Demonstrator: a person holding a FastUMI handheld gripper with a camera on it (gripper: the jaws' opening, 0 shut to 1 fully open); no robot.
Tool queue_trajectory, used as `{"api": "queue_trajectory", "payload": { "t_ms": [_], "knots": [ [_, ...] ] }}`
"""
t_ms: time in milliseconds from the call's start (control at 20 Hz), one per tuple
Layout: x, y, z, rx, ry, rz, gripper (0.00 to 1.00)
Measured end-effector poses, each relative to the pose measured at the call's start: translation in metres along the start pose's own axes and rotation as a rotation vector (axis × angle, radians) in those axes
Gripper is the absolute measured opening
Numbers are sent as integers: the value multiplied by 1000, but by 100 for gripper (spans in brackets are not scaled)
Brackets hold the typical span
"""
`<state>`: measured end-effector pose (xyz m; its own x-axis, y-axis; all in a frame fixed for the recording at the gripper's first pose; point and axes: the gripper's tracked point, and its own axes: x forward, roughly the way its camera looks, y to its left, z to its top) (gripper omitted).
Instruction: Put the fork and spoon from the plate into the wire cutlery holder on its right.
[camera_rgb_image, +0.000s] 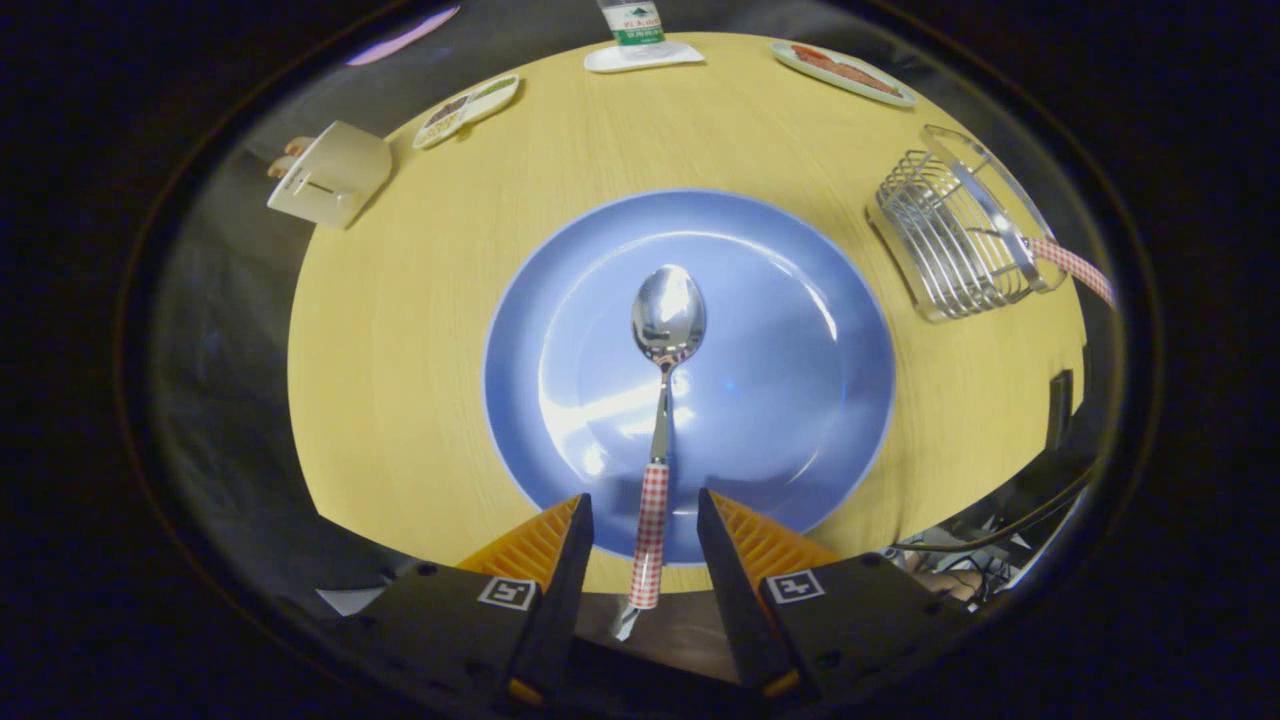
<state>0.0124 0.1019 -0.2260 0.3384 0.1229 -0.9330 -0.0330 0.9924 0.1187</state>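
A metal spoon (664, 370) with a red-and-white checked handle lies on the blue plate (800, 420), bowl pointing away from me. Its handle runs back over the plate's near rim and sits between my fingers. My gripper (645, 510) is open, one finger on each side of the handle with a gap on both sides, touching nothing. The wire cutlery holder (955, 235) stands on the table to the right of the plate. A checked handle (1075, 265) sticks out of it toward the right; the rest of that utensil is hidden by the wires.
On the round wooden table (400, 330), a white box (330, 175) sits at the far left edge, two small dishes (468, 108) (843, 72) and a bottle on a white coaster (640, 40) along the far side. Cables (1000, 530) hang beyond the table's near right edge.
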Motion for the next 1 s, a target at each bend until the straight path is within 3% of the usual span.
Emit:
{"api": "queue_trajectory", "payload": {
  "t_ms": [150,300,350,500,1000],
  "knots": [
    [3,-10,0,1,9,-46,43],
    [7,-13,-4,-6,12,-41,18],
    [6,-12,-6,-16,14,-34,16],
    [-3,-16,-10,-60,29,-29,11],
    [-73,-23,-1,-77,-28,43,11]
  ]
}}
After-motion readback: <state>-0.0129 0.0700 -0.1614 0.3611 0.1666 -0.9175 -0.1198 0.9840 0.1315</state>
